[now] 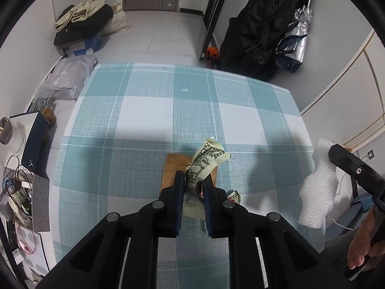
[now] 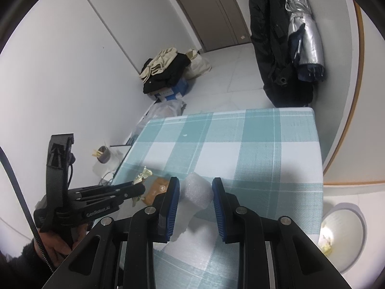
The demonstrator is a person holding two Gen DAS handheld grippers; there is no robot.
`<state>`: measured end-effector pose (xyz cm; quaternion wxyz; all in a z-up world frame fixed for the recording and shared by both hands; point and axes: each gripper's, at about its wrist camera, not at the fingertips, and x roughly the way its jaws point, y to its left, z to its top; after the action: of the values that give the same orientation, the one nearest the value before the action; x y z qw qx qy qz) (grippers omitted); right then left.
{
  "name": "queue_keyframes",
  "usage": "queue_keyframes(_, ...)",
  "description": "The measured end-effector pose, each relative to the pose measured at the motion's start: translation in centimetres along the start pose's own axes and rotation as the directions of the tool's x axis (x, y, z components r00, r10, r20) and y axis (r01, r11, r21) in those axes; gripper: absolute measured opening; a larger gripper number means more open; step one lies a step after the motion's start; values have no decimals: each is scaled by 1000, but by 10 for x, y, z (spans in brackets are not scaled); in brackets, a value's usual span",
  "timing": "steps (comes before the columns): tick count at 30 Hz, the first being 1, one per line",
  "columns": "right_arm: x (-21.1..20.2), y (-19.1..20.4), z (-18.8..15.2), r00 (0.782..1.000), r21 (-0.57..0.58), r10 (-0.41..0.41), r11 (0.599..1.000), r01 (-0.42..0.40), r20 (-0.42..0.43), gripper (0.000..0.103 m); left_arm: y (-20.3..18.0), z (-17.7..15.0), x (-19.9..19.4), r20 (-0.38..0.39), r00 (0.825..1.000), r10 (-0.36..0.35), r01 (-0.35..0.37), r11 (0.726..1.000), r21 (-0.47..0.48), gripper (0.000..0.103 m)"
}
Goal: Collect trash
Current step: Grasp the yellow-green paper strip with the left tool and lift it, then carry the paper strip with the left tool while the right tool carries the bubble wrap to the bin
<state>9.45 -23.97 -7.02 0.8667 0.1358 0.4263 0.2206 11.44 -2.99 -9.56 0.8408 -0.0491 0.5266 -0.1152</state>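
The jaws of the left gripper (image 1: 192,183) are clamped on a crumpled printed wrapper (image 1: 207,161), held at lower centre of the left wrist view above a brown packet (image 1: 173,168) on the checked tablecloth (image 1: 144,120). A white foam piece (image 2: 196,190) is pinched by the right gripper (image 2: 196,192). A white bin (image 2: 346,228), lower right, is seen with yellowish scraps inside.

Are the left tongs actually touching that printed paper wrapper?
Touching. In the left wrist view, both fingers of the left tongs press against the crumpled printed wrapper, pinching it above the checked tablecloth.
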Motion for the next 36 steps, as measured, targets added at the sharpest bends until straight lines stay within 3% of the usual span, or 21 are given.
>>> queue_keyframes(7, -17, 11, -6, 998, 7, -35, 999, 35, 60, 27, 2, -3, -20, 47, 998, -48, 49, 999, -20, 10)
queue_keyframes(23, -44, 29, -37, 990, 50, -102, 994, 97, 96, 27, 2, -20, -61, 161, 979, -121, 124, 992, -5, 10)
queue_keyframes(36, -78, 35, -49, 982, 54, -115, 993, 108, 149, 26, -14, -31, -83, 197, 974, -115, 106, 993, 57, 10)
